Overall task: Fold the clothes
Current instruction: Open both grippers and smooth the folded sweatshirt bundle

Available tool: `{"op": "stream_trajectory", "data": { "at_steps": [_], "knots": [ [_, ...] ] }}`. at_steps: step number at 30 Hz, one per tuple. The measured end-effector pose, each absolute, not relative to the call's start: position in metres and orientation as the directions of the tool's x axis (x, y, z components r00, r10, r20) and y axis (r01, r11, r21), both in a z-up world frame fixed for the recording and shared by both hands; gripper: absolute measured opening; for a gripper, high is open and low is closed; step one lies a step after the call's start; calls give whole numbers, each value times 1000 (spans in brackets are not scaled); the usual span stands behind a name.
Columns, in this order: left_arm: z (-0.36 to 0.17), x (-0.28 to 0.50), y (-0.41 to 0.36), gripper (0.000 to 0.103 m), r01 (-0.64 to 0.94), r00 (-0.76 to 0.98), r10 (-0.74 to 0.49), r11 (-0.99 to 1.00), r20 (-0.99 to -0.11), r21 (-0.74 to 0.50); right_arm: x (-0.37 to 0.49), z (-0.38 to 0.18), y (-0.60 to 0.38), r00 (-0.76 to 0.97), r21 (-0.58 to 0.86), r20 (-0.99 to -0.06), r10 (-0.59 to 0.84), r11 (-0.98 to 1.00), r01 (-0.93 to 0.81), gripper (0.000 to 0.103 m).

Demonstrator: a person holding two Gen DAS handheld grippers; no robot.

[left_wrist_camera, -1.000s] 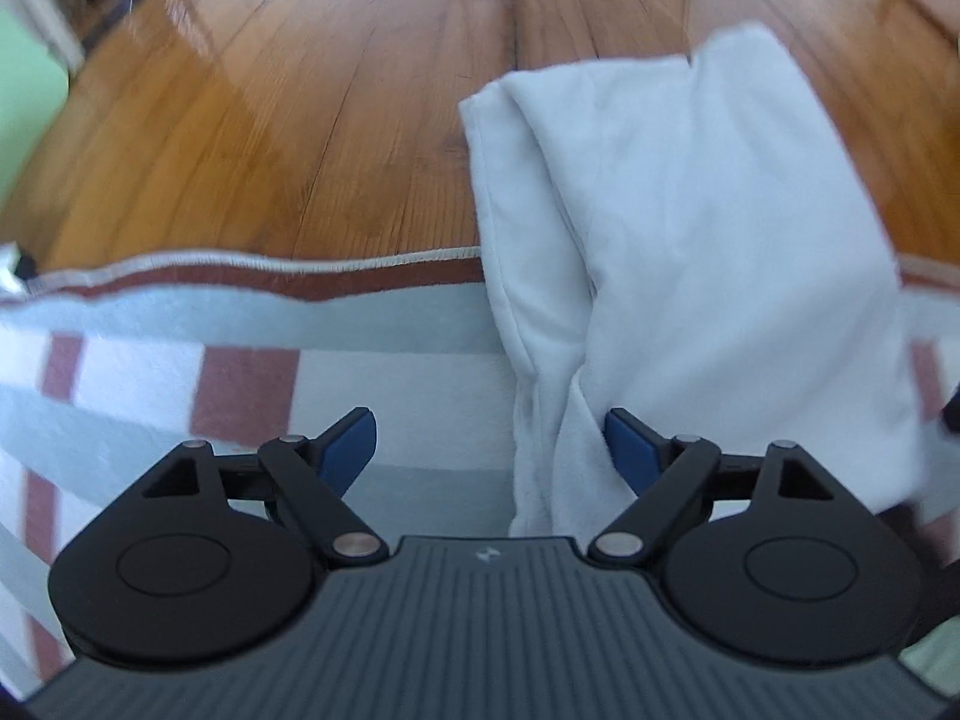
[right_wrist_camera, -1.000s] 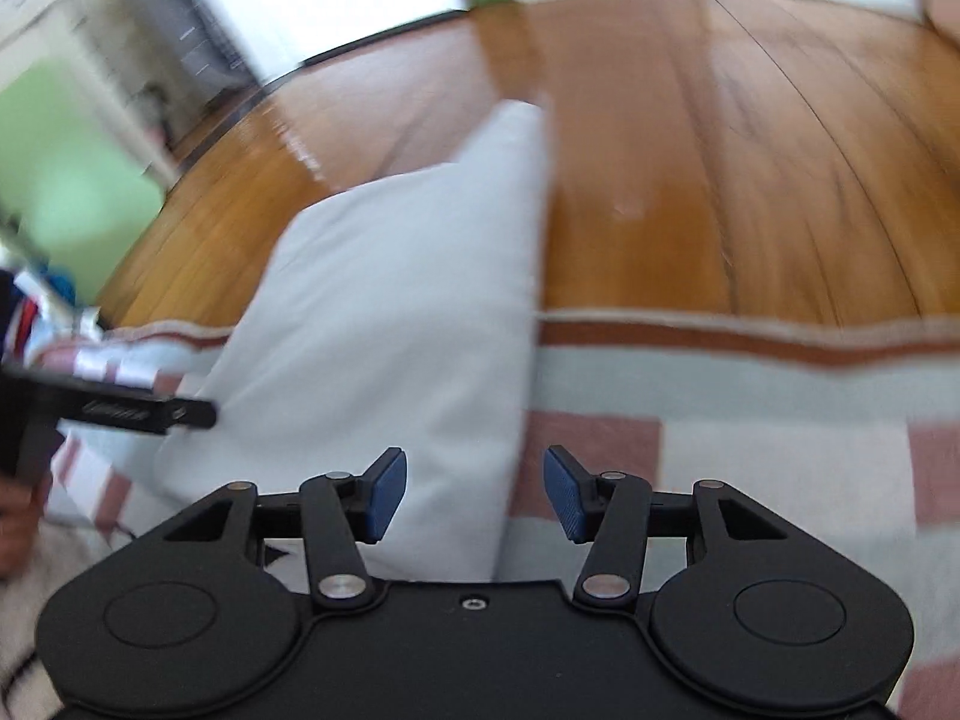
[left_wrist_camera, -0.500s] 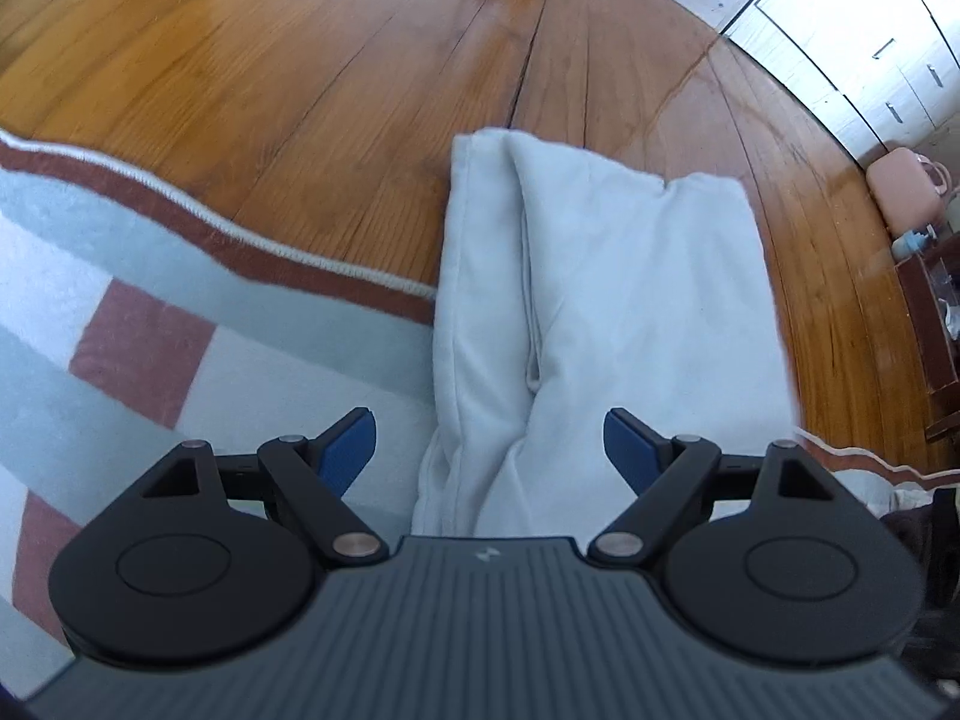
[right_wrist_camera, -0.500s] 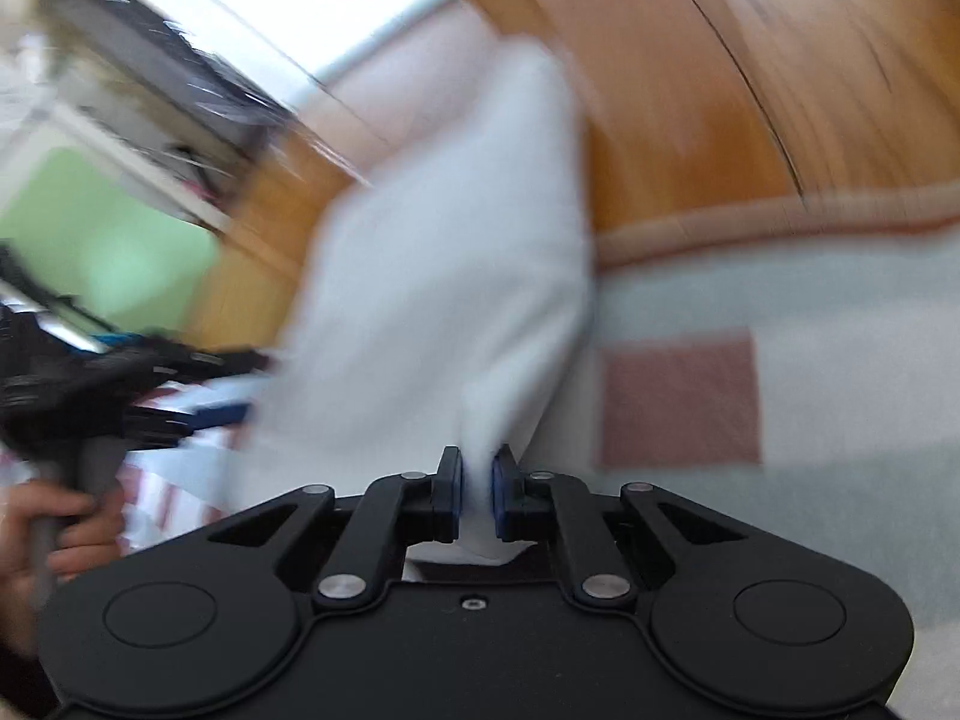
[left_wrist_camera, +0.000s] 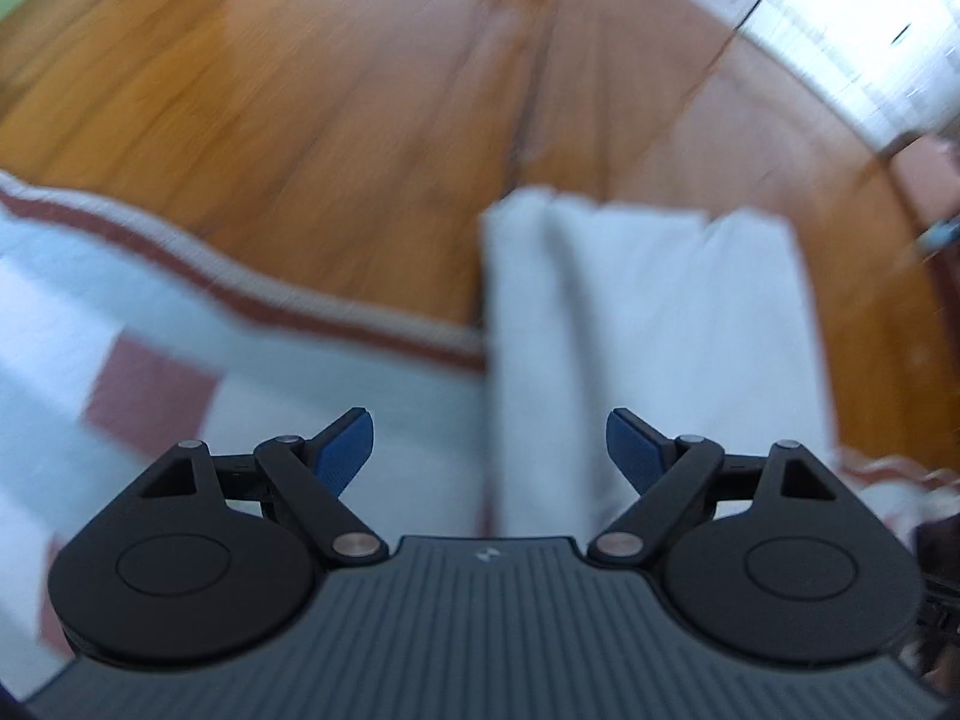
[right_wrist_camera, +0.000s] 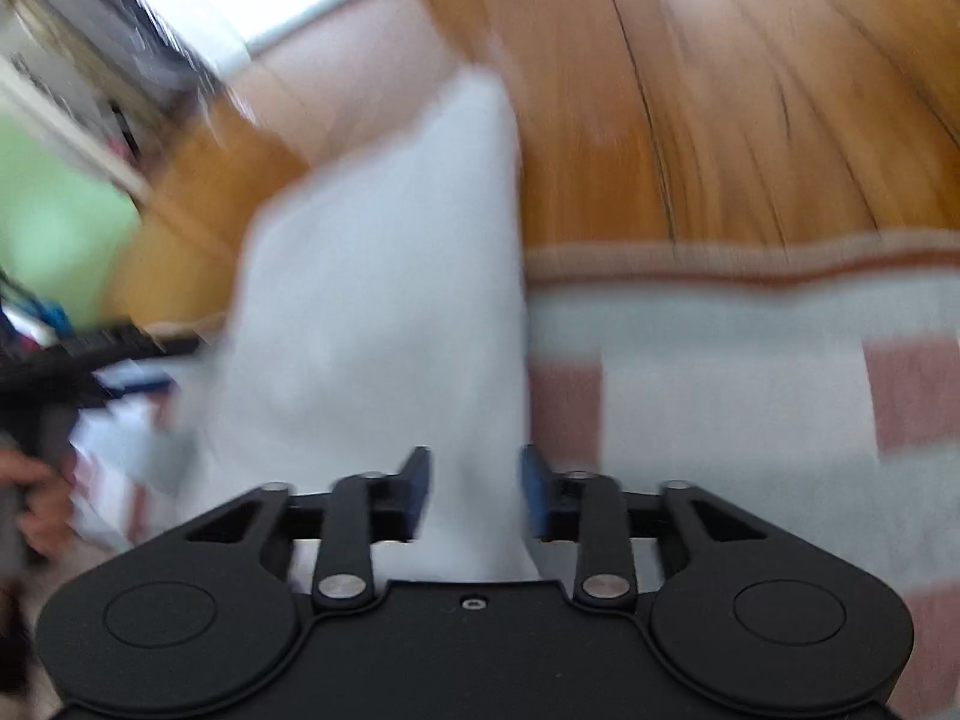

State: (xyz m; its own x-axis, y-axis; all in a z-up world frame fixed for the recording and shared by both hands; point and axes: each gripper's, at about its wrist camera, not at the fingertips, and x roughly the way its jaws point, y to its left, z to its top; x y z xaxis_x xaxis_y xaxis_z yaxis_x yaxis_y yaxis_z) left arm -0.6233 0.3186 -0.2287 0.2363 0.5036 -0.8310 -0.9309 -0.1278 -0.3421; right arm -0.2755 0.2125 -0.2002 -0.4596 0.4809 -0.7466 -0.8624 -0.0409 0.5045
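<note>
A white folded garment (left_wrist_camera: 648,324) lies across the edge of a striped rug (left_wrist_camera: 180,360), reaching onto the wood floor. My left gripper (left_wrist_camera: 489,450) is open, with the garment's near left edge between its blue pads. In the right wrist view the garment (right_wrist_camera: 372,300) runs forward from my right gripper (right_wrist_camera: 474,492). The right jaws stand partly open around the garment's near right edge. Both views are blurred by motion.
The wood floor (left_wrist_camera: 336,96) stretches beyond the rug (right_wrist_camera: 750,360). The other gripper and a hand (right_wrist_camera: 36,480) show at the left edge of the right wrist view. A green wall (right_wrist_camera: 54,222) and white cabinets (left_wrist_camera: 870,30) stand farther off.
My right gripper was shut on the garment's edge half a second ago and has now opened partly. My left gripper stayed open and shifted left along the garment's edge.
</note>
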Motion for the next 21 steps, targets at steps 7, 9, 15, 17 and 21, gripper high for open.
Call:
{"op": "stream_trajectory", "data": {
  "at_steps": [7,9,15,17,21],
  "knots": [
    [-252,-599,385,85,-928,293,515,-50,-806,-370,-305,-211,282,-360,424,-755,548,-10,-905,69],
    [-264,-589,393,79,-935,300,513,-8,-804,-354,-315,-215,290,-312,393,-752,581,14,-920,69],
    [-261,-590,397,23,-949,273,543,17,-794,-315,-335,-222,291,-290,377,-756,586,30,-926,69],
    [-249,-590,392,24,-979,146,573,-34,-806,-202,-338,-226,297,-268,348,-768,582,28,-937,69],
    [-244,-604,386,54,-961,136,562,-125,-816,-246,-338,-240,303,-230,306,-789,570,41,-951,72]
  ]
}}
